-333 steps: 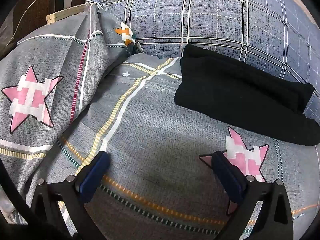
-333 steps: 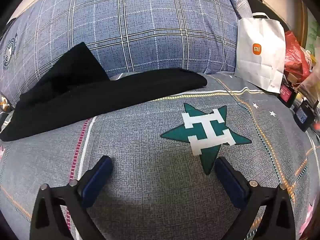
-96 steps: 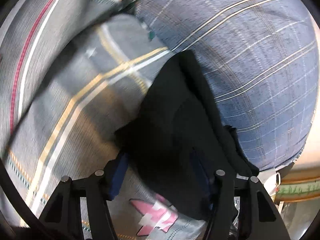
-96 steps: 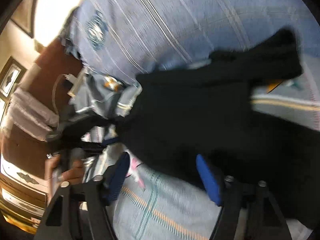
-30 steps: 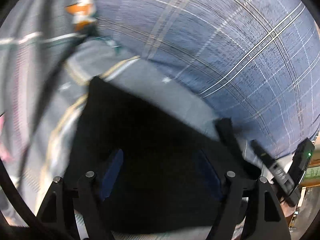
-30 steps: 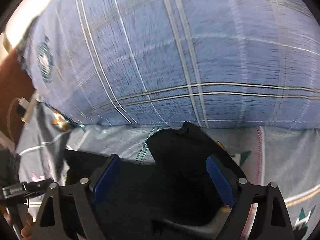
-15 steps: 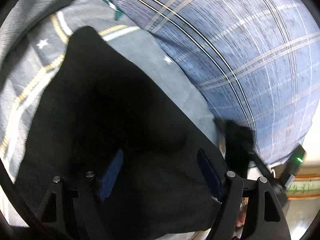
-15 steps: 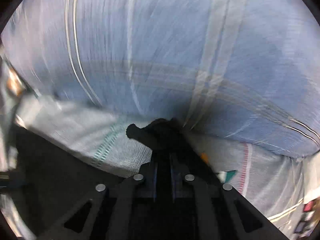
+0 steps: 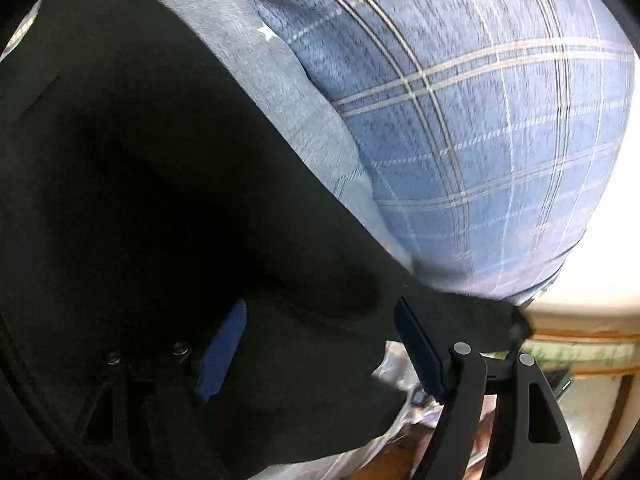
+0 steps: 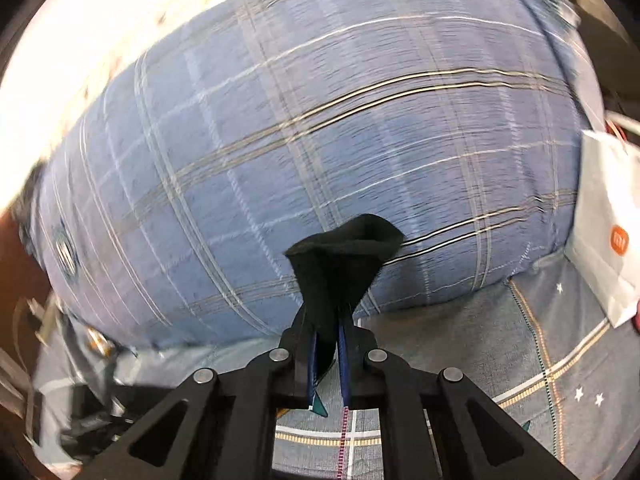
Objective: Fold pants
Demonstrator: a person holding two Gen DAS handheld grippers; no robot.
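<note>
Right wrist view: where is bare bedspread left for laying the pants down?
Bare grey bedspread lies between the blue plaid pillow and the white paper bag. The left edge by the dark clutter is crowded. The right gripper is shut on the black pants.

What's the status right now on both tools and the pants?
Right tool shut on a bunch of black pants. Left tool open over pants, no grip. Plaid pillow close behind; nothing blocking.

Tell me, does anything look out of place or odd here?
Nothing is damaged or spilled. One oddity: the right gripper pinches only a bunched tip of the black pants, which flares out crumpled, while the left gripper is open over flat black cloth.
</note>
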